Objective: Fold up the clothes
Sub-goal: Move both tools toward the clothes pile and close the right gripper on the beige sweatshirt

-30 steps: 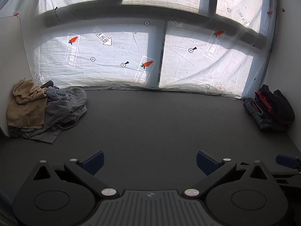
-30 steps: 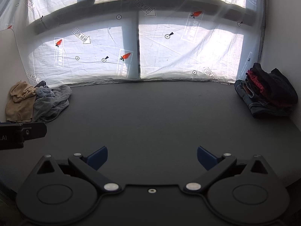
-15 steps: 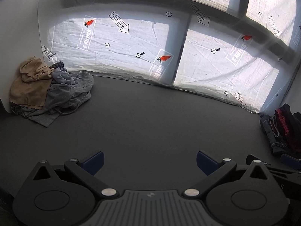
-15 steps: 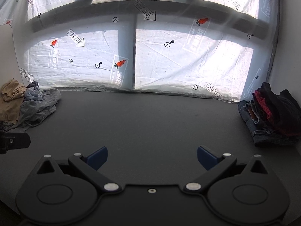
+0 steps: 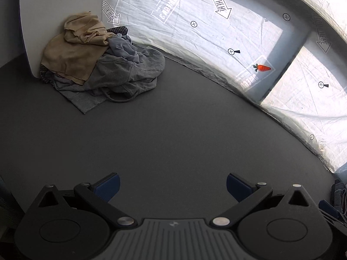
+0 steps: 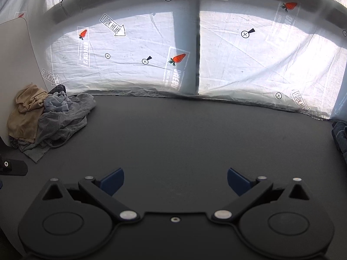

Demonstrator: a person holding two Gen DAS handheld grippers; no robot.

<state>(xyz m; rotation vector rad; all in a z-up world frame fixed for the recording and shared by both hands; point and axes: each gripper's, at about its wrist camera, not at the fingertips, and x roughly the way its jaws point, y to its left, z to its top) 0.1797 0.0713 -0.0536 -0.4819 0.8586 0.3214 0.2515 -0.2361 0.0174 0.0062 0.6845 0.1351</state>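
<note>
1. left wrist view: the left gripper (image 5: 172,185) hangs over bare dark table (image 5: 173,134) with its jaws spread wide and nothing between them. the heap of unfolded clothes (image 5: 102,65) lies ahead and to the left of the jaws, well apart from them, pushed up against a white panel (image 5: 54,10) in the far left corner. a tan garment (image 5: 73,49) sits on top at the left of the heap, and a grey hooded garment (image 5: 132,69) spills toward the middle of the table; its flat hem corner (image 5: 84,108) is the part closest to the jaws.

2. right wrist view: the right gripper (image 6: 175,179) also stands wide apart and empty over the bare table. here the same heap sits far off to the left, near the picture's edge, with the grey garment's loose cord (image 6: 58,144) trailing forward. at the right edge a bit of denim (image 6: 340,134) shows, probably a second pile; whether it is folded cannot be told.

3. judgement: the heap lies left of both tools, and the left one looks nearer and more squarely aimed. the grey garment's near edge runs roughly crosswise to that approach, so the left gripper seems the natural one to reach first.
</note>
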